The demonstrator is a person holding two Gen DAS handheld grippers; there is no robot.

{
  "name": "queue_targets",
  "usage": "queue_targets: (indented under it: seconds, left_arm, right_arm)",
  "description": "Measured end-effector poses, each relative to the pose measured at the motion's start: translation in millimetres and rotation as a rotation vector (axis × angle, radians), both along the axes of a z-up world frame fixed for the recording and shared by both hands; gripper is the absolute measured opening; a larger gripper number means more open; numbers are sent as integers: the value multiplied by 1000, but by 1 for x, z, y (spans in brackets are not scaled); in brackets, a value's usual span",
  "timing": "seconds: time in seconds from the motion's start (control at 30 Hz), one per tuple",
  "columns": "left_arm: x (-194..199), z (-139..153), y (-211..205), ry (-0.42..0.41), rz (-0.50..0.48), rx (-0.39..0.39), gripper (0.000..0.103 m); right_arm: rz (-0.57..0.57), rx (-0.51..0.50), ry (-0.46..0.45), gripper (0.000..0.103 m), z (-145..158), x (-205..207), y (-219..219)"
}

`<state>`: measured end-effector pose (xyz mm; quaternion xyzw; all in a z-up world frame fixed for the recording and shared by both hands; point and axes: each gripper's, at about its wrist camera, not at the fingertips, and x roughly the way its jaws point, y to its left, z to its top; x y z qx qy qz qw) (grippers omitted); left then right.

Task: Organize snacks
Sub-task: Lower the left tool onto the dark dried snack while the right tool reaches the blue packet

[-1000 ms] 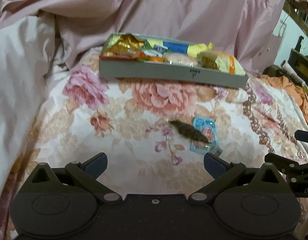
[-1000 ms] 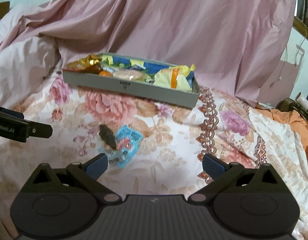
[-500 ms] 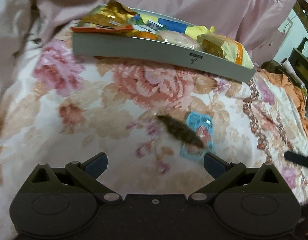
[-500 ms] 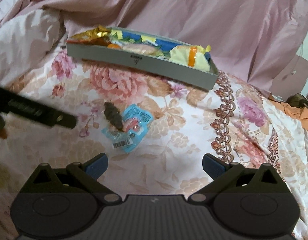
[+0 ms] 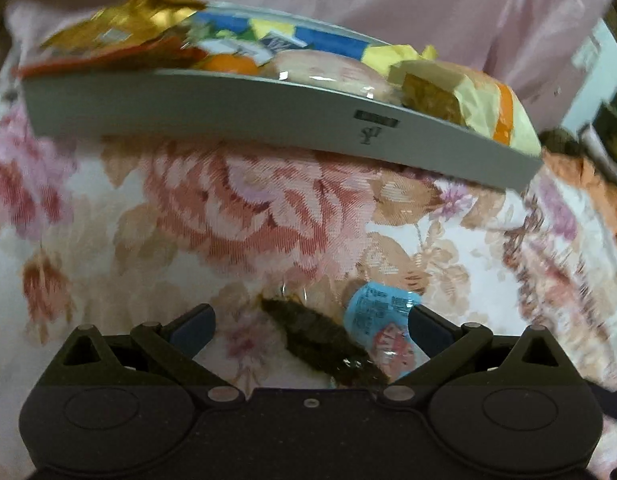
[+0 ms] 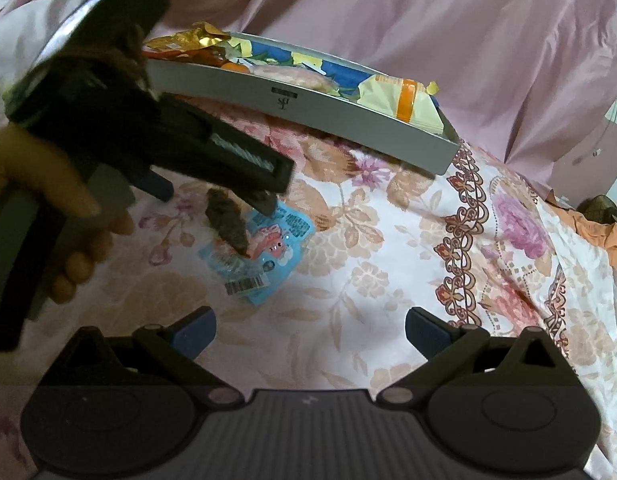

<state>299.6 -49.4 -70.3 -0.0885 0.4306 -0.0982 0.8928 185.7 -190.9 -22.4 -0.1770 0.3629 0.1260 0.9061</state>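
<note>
1. A grey tray [image 5: 236, 112], already crowded with wrapped snacks, sits at the far side of a floral bedspread [image 5: 236, 208]; two items lie loose on the cloth on the near side of the tray: a dark brown snack [image 5: 320, 340] and a light blue packet [image 5: 382, 328], the dark piece overlapping the packet's edge.

2. The left gripper [image 5: 308, 322] hangs low over the pair, its fingers [image 5: 192, 326] spread wide, the dark snack between them and the blue packet against the right-hand finger. Nothing is gripped.

3. The right gripper [image 6: 310, 330] holds nearer the viewer than the loose snacks, further from the tray, its fingers equally spread and empty. Its camera shows a hand [image 6: 48, 184] steering the left tool down onto the snacks.

4. The step in hand appears to be the pickup of a loose snack for the tray.

5. The next move likely calls for settling on one item, closing on it cleanly without dragging its neighbour, then carrying it to the tray, where free room looks scarce.
</note>
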Motion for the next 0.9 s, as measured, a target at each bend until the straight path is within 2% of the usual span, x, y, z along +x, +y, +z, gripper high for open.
queue_targets:
  seconds: [0.07, 0.13, 0.43, 0.77, 0.9]
  left_arm:
    - [1, -4, -8, -8, -48, 72, 102]
    - [0, -7, -11, -28, -75, 108, 102]
    - [-10, -9, 0, -30, -73, 118, 102]
    - [-28, -8, 41, 53, -47, 173, 100]
    - [-36, -6, 55, 83, -41, 192, 100]
  right_arm:
    - [-3, 0, 4, 103, -3, 4, 1]
    - [-1, 0, 7, 103, -5, 7, 2]
    - [5, -7, 16, 103, -8, 7, 4]
    - [1, -41, -1, 103, -22, 17, 0]
    - [14, 7, -14, 103, -24, 26, 1]
